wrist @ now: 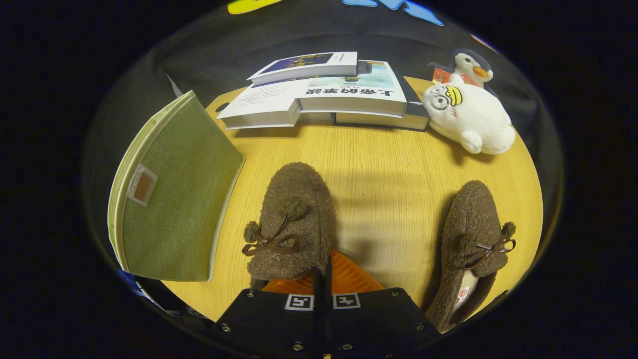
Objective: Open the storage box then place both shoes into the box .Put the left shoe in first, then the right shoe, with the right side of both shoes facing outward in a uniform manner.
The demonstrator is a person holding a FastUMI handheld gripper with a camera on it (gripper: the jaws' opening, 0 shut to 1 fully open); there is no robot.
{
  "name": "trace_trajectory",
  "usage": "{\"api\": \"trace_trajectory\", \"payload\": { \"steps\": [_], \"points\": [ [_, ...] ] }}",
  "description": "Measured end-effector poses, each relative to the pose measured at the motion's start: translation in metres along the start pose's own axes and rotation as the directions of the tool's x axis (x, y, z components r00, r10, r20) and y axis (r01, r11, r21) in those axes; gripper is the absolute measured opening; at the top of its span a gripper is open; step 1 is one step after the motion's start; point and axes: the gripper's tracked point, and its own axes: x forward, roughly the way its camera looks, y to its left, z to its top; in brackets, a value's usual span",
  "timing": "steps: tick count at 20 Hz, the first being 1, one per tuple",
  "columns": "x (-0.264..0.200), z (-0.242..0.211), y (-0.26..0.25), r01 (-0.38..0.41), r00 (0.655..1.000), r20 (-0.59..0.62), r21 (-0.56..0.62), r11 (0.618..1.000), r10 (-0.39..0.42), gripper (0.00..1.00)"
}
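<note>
A green fabric storage box [174, 189] with cream trim stands on the round wooden table [389, 164], left of my fingers, and its lid lies flat on it. One brown fuzzy shoe [294, 219] with a bow and pompoms lies just ahead of my gripper [321, 273], toe pointing away, its heel end hidden under the fingers. The other brown shoe [471, 239] lies off to the right, tilted so its inner lining shows. My fingers are pressed together with nothing seen between them, hovering over the back of the nearer shoe.
Several books [324, 94] are stacked at the far side of the table. A white plush toy [468, 117] and a penguin plush [471, 67] sit at the far right. Bare wood lies between the two shoes.
</note>
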Motion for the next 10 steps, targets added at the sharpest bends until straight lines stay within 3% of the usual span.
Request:
{"api": "trace_trajectory", "payload": {
  "steps": [10],
  "points": [
    [-0.081, 0.058, 0.017, -0.035, 0.998, 0.062, 0.022, 0.999, 0.034, 0.0]
  ]
}}
